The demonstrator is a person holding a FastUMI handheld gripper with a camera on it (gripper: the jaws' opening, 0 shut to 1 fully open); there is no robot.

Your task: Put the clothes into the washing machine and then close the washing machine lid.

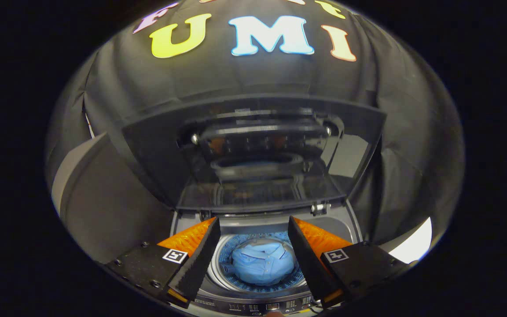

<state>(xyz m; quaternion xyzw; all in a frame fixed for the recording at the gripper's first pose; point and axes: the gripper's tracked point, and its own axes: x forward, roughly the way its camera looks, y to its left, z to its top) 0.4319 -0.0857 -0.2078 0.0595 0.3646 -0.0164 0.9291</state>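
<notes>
gripper view | above washing machine [262, 222], looking down and forward | close to drum [222, 268] | gripper [253, 251] fingers spread, empty

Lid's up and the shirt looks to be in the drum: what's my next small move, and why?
Probably lift the gripper up toward the top edge of the lid to start pulling it down. The blue shirt already lies in the drum, seen between the open, empty fingers, and the lid stands raised beyond them, so only closing seems left.
</notes>
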